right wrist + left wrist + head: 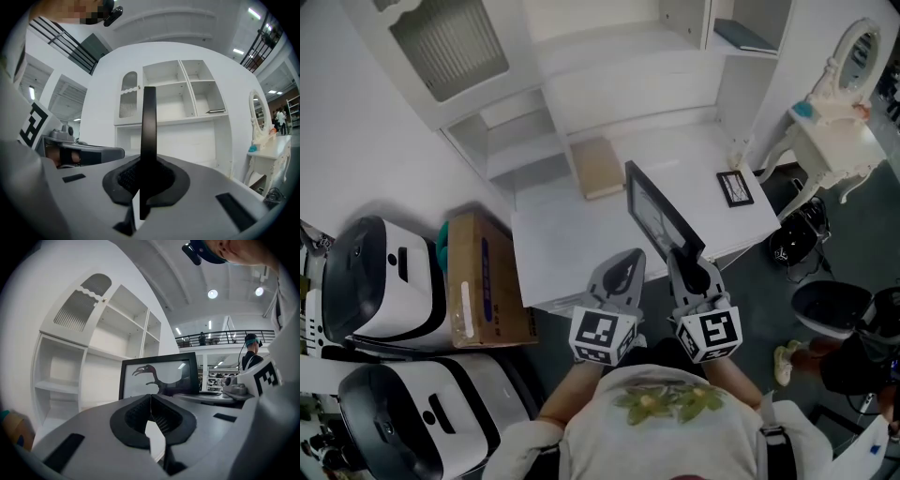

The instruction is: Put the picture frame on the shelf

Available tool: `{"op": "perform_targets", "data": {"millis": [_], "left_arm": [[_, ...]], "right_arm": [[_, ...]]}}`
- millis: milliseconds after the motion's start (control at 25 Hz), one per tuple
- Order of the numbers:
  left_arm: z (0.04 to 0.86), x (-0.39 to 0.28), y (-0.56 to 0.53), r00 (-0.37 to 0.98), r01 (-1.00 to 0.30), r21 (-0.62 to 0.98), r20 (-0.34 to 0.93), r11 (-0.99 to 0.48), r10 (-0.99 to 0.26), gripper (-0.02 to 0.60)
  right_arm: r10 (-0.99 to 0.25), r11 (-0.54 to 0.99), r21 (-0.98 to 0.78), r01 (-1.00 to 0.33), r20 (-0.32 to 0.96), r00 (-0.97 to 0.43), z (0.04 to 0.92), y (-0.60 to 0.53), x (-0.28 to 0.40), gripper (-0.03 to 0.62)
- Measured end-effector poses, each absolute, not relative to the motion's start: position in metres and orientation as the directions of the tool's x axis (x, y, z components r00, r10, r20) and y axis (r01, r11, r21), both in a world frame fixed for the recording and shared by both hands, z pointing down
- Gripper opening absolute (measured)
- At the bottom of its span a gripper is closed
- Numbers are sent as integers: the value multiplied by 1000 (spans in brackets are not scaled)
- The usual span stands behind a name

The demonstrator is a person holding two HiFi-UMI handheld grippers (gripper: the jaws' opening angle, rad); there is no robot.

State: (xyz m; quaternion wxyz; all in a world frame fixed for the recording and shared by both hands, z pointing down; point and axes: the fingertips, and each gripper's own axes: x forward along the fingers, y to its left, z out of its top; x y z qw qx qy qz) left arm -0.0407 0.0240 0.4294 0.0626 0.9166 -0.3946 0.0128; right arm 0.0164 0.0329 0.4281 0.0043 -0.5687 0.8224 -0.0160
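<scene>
White shelf unit (168,83) stands behind the white desk (572,239), w/ several open compartments. The black picture frame (658,214) is held upright over the desk's front part, bird print facing the left side; it's not on the shelf yet.

Step in hand, as I read it, is carrying the frame fwd to a compartment. To do it well:
- keep it vertical and turn the print outward;
- pass clear of the tan book (596,167) lying near the desk's back;
- set the bottom edge flat on a shelf board and check it stands before letting go.

The grip is only at the lower edge, so it may pivot if swung fast.

Right gripper (689,262): jaws clamped on the frame's bottom edge, which shows edge-on betw. them. Left gripper (626,262): jaws together, tips touching, nothing held, just beside the right one.
</scene>
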Motion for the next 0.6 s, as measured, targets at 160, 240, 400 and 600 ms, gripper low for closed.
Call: {"op": "perform_targets", "data": {"millis": [160, 240, 400, 600], "left_arm": [[432, -37, 14, 704, -709, 117, 68, -695, -707, 28], [433, -36, 5, 705, -708, 122, 71, -696, -705, 28], [445, -33, -10, 704, -709, 143, 95, -690, -704, 28], [448, -24, -35, 703, -711, 139, 108, -690, -703, 28]], "right_arm": [[-940, 340, -21, -940, 23, -340, 432, 20, 17, 35], [-941, 337, -23, -941, 27, -337, 432, 12, 19, 35], [-940, 338, -29, -941, 38, -339, 437, -3, 24, 35], [-938, 344, -40, -938, 29, -346, 437, -32, 33, 35]]}}
